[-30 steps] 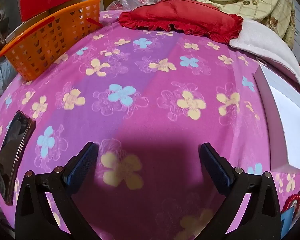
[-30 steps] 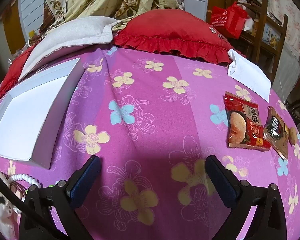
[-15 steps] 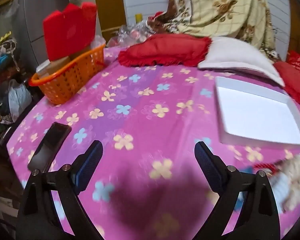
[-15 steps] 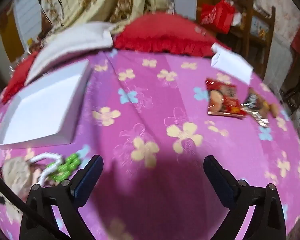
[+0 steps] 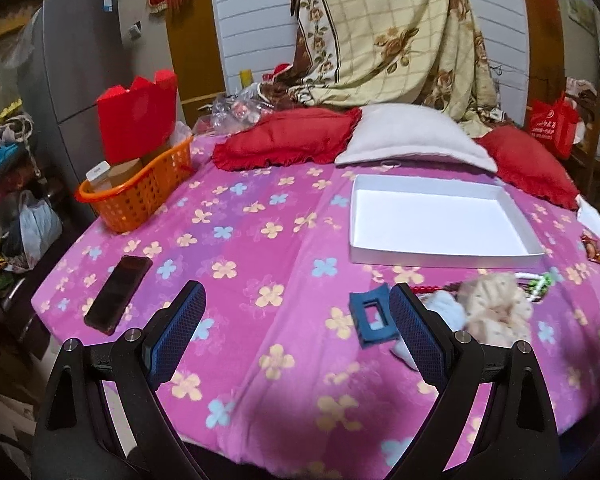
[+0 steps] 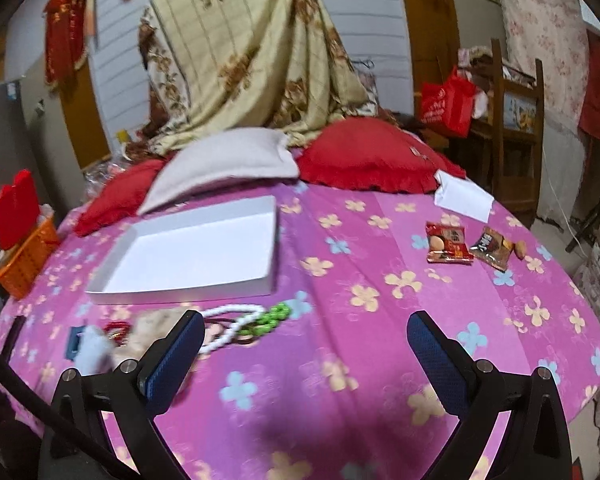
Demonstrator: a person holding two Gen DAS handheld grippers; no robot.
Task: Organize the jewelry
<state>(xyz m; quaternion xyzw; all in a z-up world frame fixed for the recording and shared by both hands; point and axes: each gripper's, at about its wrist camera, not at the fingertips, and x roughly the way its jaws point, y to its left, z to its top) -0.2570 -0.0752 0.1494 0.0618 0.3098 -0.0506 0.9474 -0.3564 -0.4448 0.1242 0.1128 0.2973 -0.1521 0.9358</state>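
A shallow white box (image 5: pixel 440 220) (image 6: pixel 192 252) lies open and empty on the pink flowered cloth. In front of it sits a small heap: a blue hair claw (image 5: pixel 370 318), a beige scrunchie (image 5: pixel 496 312), a pale blue scrunchie (image 5: pixel 446 310), a white bead string (image 6: pixel 230 322), green beads (image 6: pixel 274 316) and red beads (image 6: pixel 116 326). My left gripper (image 5: pixel 296 328) hangs open above the cloth, the heap just right of its right finger. My right gripper (image 6: pixel 302 350) is open too, with the heap beside its left finger.
An orange basket (image 5: pixel 140 192) holding a red box stands at the back left, a dark phone (image 5: pixel 118 294) near the left edge. Red and white cushions (image 5: pixel 412 140) line the back. Snack packets (image 6: pixel 448 242) and a white paper (image 6: pixel 464 196) lie right.
Both grippers have lifted and drawn back from close above the cloth, so the whole table and the jewelry heap have come into view. Both stay open.
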